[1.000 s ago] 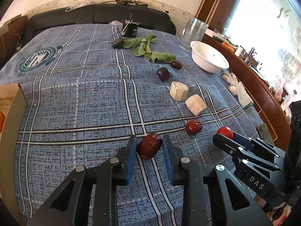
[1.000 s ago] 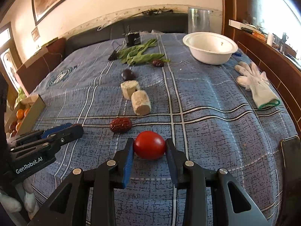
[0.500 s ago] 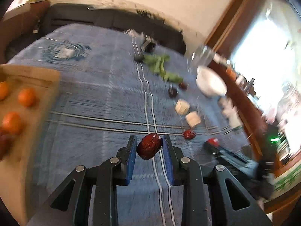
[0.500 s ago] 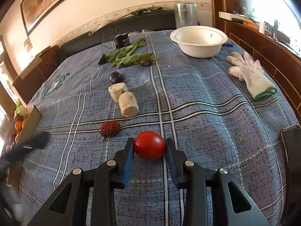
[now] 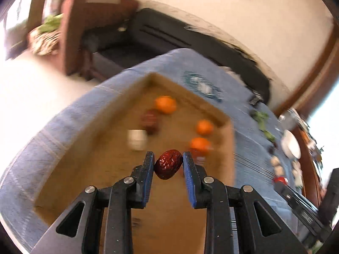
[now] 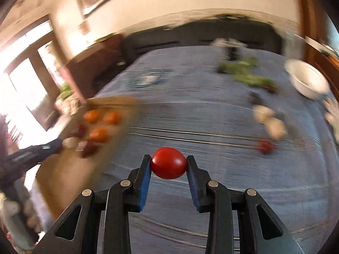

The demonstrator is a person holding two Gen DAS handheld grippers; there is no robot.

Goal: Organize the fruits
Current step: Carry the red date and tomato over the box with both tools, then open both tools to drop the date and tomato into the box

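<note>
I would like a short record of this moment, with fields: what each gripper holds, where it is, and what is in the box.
left gripper: shut on red date, over cardboard box
right gripper: shut on tomato, over blue cloth
box contents: three oranges, dark fruits, one pale piece
still on cloth: a red date, two pale blocks
image: blurred

Daylight is blowing out the frame edges in both views; motion blur is smearing the backgrounds, and fisheye distortion is bending the borders.
</note>
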